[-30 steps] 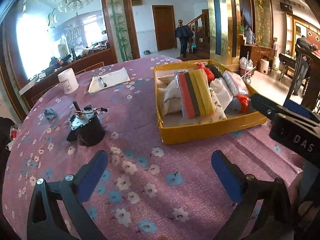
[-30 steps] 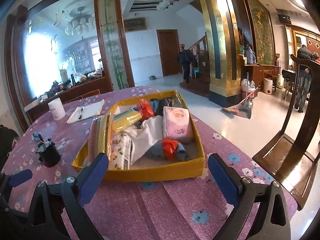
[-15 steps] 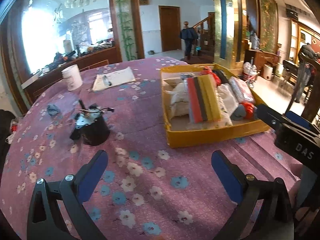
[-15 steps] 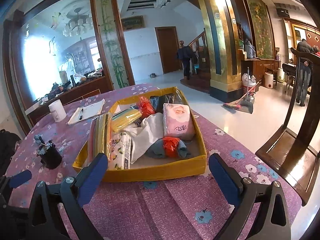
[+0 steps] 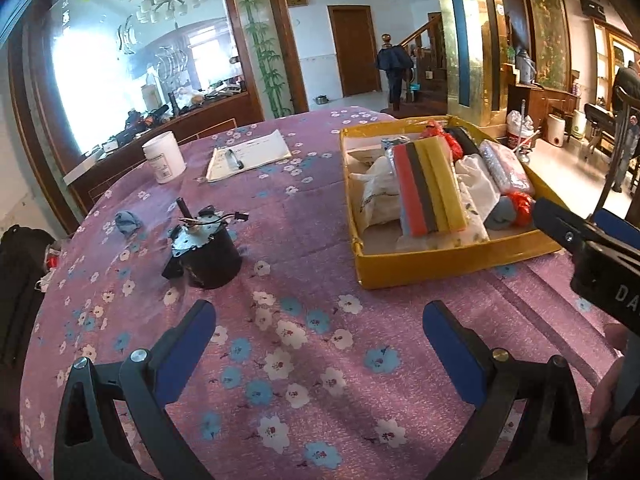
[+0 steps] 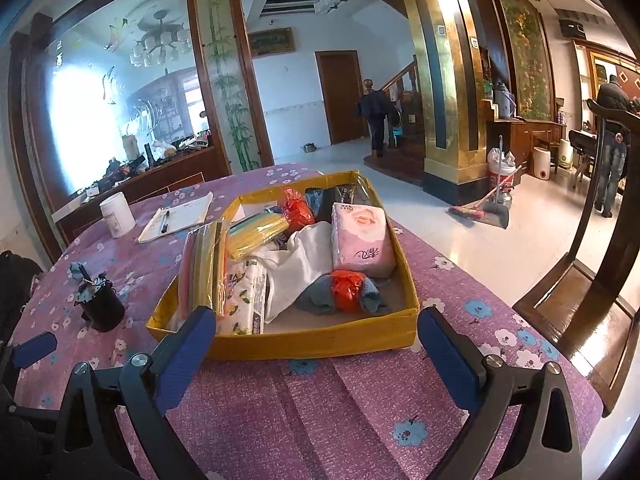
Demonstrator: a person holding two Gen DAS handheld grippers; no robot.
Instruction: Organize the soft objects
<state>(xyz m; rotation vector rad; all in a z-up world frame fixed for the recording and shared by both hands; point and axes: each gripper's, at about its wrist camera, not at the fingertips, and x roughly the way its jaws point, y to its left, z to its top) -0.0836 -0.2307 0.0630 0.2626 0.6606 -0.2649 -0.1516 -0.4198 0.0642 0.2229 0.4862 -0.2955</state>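
On the purple floral tablecloth (image 5: 304,240), yellow tray (image 6: 312,342) packed with sponges, pink tissue pack (image 6: 362,240), white cloth, left gripper (image 5: 318,322) spread wide and empty, right gripper (image 6: 316,330) likewise wide before the tray, small blue cloth (image 5: 128,222) beside black motor (image 5: 204,252).

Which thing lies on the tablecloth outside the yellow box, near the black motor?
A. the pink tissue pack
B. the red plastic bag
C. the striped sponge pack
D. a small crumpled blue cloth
D: in the left wrist view the small crumpled blue cloth lies on the tablecloth just beyond the black motor, while the tissue pack, sponges and red bag are all inside the yellow box.
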